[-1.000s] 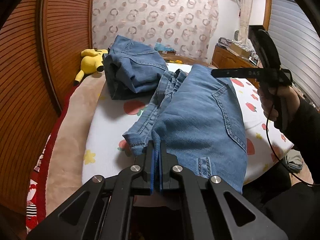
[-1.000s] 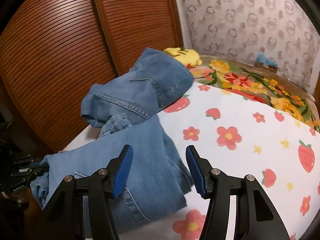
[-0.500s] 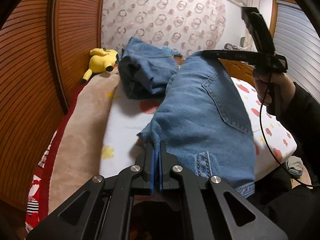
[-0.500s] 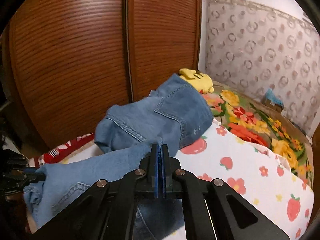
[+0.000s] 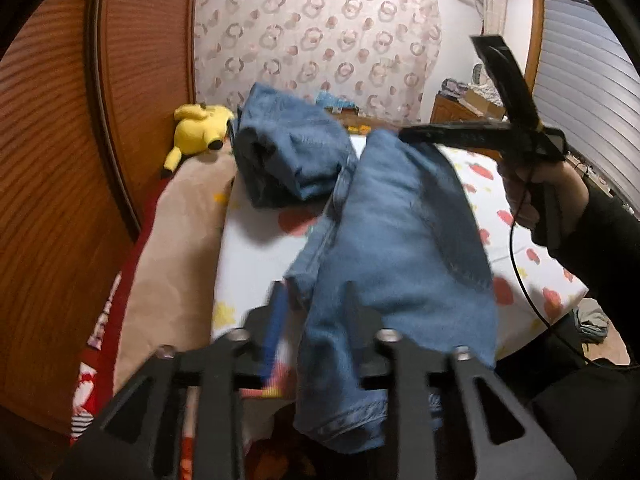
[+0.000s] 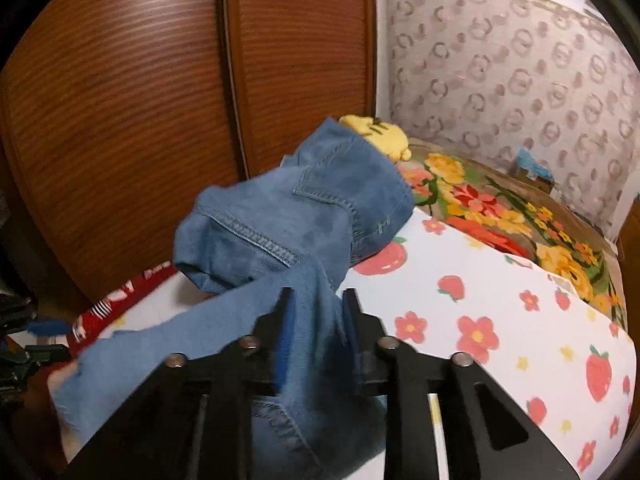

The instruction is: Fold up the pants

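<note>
A pair of light blue jeans (image 5: 400, 248) lies lengthwise on the bed, its near end hanging over the edge. My left gripper (image 5: 314, 316) is at that near end; its jaws are opening, with loose denim between them. In the same view a hand holds my right gripper (image 5: 404, 134) at the jeans' far end. From the right wrist, my right gripper (image 6: 319, 332) has its jaws opening too, with the jeans (image 6: 200, 344) slack between the blue pads (image 6: 286, 336). The left gripper (image 6: 44, 328) shows at the left edge.
A second pair of jeans (image 5: 288, 160) (image 6: 304, 208) sits bundled further up the strawberry-print sheet (image 5: 256, 248) (image 6: 480, 280). A yellow plush toy (image 5: 196, 132) (image 6: 380, 136) lies behind it. Wooden slatted doors (image 5: 140, 100) (image 6: 160, 120) run along the bed's side.
Half a second ago both grippers were shut on the denim; now both pairs of jaws have parted. The jeans have sagged, and the far end sits lower.
</note>
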